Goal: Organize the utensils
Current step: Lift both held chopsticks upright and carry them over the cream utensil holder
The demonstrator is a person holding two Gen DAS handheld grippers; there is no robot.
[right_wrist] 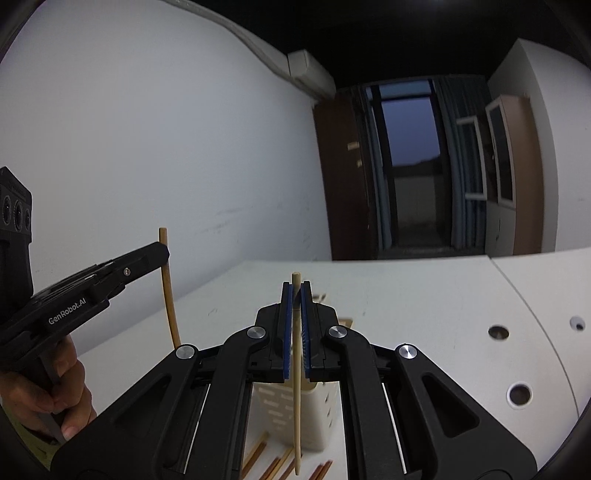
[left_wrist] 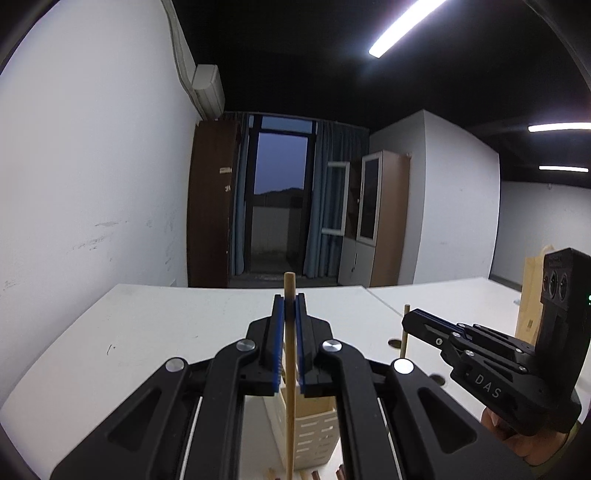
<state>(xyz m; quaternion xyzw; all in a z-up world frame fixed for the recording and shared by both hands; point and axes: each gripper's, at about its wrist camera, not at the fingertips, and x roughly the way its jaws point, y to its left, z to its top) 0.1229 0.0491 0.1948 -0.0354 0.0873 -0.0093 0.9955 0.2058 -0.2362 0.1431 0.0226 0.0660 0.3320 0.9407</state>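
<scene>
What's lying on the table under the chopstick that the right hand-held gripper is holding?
Under the chopstick stand a cream slotted holder and loose chopsticks on the table. The right hand-held gripper covers most of them, so no count.

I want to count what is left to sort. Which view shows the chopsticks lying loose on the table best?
The right wrist view: several brown chopsticks lie on the table before the slotted holder. The left wrist view shows only a few tips at its bottom edge.

Office room: white desks (left_wrist: 155, 332), cabinets (left_wrist: 384, 218), strip lights (left_wrist: 402, 27).
</scene>
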